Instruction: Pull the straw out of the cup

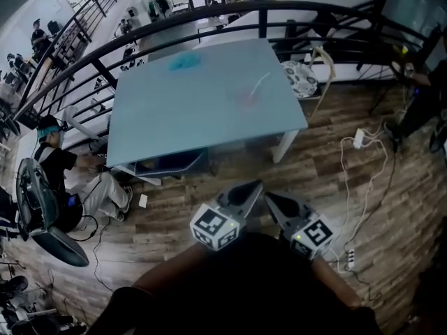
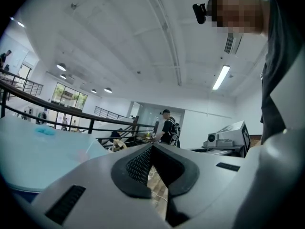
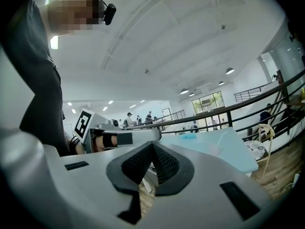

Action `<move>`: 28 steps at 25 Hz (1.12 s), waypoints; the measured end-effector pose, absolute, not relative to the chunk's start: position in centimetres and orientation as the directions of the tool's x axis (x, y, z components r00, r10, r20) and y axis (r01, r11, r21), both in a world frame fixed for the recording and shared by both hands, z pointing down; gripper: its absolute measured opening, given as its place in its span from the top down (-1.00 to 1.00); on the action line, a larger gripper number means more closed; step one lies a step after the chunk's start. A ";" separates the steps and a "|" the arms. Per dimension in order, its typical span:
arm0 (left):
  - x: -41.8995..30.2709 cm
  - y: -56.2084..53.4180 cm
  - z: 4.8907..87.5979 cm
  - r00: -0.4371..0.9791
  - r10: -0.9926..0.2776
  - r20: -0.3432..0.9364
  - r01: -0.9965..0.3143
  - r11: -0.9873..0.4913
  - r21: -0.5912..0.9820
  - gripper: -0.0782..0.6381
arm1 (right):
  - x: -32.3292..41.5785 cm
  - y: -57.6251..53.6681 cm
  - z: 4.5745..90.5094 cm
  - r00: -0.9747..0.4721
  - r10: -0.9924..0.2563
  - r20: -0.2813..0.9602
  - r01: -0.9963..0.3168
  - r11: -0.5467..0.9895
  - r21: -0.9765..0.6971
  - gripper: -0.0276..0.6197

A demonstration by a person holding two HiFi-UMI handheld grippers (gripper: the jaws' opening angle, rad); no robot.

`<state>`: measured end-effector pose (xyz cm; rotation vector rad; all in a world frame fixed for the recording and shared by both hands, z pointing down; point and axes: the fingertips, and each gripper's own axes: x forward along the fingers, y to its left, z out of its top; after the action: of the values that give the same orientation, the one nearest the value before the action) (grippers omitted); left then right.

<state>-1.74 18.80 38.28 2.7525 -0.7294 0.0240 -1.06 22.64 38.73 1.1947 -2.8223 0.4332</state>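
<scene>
The left claw (image 1: 255, 185) and right claw (image 1: 269, 196) have pale grey, tapering shells. Each has black ribbed pads (image 2: 140, 165) and black rectangular slots (image 3: 238, 193) in its housing. Each carries a white cube (image 1: 216, 229) printed with black square markers. The person wears a dark top (image 1: 244, 285) and a small black head camera (image 2: 200, 11).

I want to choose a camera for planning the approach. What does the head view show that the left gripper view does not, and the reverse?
Only the head view: the left gripper and right gripper together, low over the wooden floor, short of the table, and the white cables.
Only the left gripper view: a ceiling light, and its own jaws shut on nothing.
Both: the table, the blurred cup with its straw, and the blue object.
</scene>
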 end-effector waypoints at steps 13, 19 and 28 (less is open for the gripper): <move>-10.6 13.6 38.6 0.878 -0.474 0.071 -0.474 -0.838 0.269 0.75 | -9.4 17.4 38.9 -0.684 -0.714 0.150 -0.728 0.652 -0.214 0.90; -12.7 12.1 39.2 0.874 -0.479 0.080 -0.480 -0.827 0.292 0.75 | -11.1 15.8 39.4 -0.684 -0.711 0.162 -0.727 0.649 -0.223 0.90; -13.9 10.0 39.7 0.861 -0.501 0.082 -0.501 -0.812 0.298 0.75 | -12.4 13.6 39.8 -0.704 -0.691 0.163 -0.709 0.669 -0.225 0.90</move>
<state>-13.95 10.04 39.71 2.7249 -0.7539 -0.0008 -12.36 13.56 39.77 1.1804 -2.8107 0.4215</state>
